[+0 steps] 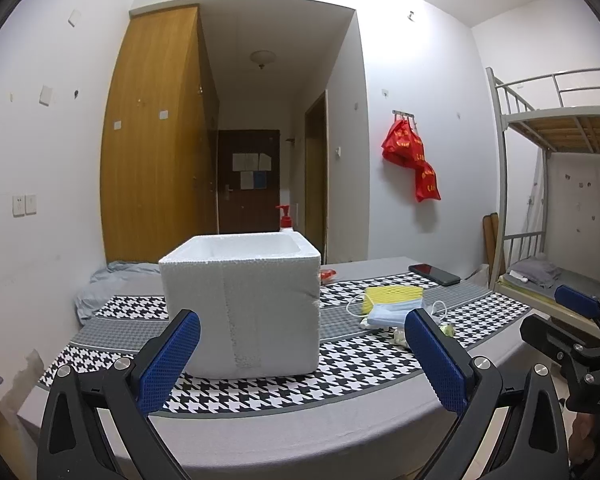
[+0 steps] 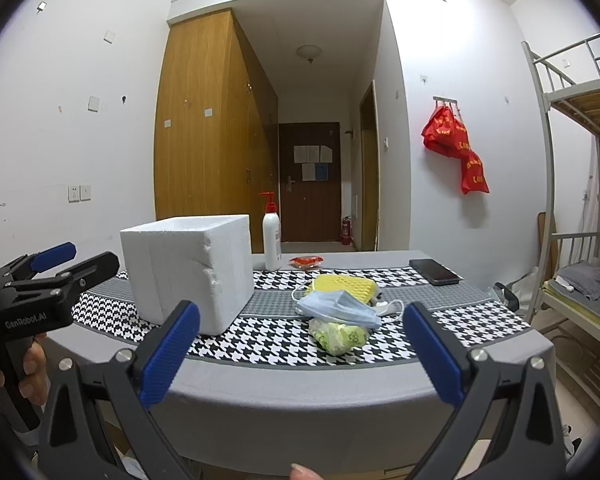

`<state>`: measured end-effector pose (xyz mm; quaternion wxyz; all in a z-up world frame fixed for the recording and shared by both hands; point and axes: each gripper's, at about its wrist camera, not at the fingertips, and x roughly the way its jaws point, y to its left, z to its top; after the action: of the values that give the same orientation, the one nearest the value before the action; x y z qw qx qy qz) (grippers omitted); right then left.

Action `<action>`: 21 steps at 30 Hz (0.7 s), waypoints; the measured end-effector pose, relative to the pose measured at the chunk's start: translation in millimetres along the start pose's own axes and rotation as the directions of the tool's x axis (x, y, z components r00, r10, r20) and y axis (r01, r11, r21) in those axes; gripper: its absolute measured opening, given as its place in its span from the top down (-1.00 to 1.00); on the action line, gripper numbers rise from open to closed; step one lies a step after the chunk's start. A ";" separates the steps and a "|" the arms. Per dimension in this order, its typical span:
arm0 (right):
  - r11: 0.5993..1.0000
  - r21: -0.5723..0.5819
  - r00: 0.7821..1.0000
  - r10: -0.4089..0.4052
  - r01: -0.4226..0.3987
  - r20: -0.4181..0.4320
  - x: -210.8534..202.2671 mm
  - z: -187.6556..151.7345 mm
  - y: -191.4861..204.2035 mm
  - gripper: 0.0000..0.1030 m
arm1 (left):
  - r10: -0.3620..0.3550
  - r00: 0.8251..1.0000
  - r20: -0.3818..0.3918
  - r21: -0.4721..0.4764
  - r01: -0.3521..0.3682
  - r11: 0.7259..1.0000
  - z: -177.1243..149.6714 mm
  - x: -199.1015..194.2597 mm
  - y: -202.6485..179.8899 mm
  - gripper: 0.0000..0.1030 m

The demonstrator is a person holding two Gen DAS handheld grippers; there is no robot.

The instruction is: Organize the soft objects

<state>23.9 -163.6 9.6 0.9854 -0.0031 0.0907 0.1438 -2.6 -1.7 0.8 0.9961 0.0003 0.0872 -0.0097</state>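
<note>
We held both grippers short of the table's near edge, level with each other. The left gripper point(image 1: 302, 356) had its two blue-padded fingers spread wide with nothing between them, framing the foam box; seen from the right wrist, its black body read "GenRobot.AI" in pale letters, with a hand point(image 2: 34, 368) wrapped around its grip. The right gripper point(image 2: 302, 356) was equally wide apart and touching nothing, its fingers framing the pile of soft things.

On the table point(image 2: 300, 392), draped in grey cloth with houndstooth bands, the soft pile sat right of centre. Nearest us was one clear bag of green-printed material point(image 2: 338, 335). One pale blue face mask point(image 2: 338, 309) lay draped over it, and behind that one yellow ridged sponge point(image 2: 346, 286), with a white cable point(image 2: 390, 307) looped beside them. One open white styrofoam box point(image 2: 190, 272) stood on the cloth to the left, apart from the pile.

Farther back we counted one white pump bottle with a red pump point(image 2: 271, 236), one small red packet point(image 2: 307, 261) and one black phone point(image 2: 434, 271) lying flat. On the far wall hung red bags point(image 2: 456, 144) with yellow lettering too blurred to read.
</note>
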 end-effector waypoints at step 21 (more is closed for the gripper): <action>0.999 0.025 0.999 -0.033 0.033 -0.014 6.4 -0.6 -18.0 -0.99 | -0.070 0.997 -0.043 0.023 0.071 0.997 0.5 25.4 -15.6 -0.98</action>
<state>35.0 -179.0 7.5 0.9870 0.0069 0.0990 0.1261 22.2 -17.7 -3.1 0.9930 0.0097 0.1082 -0.0460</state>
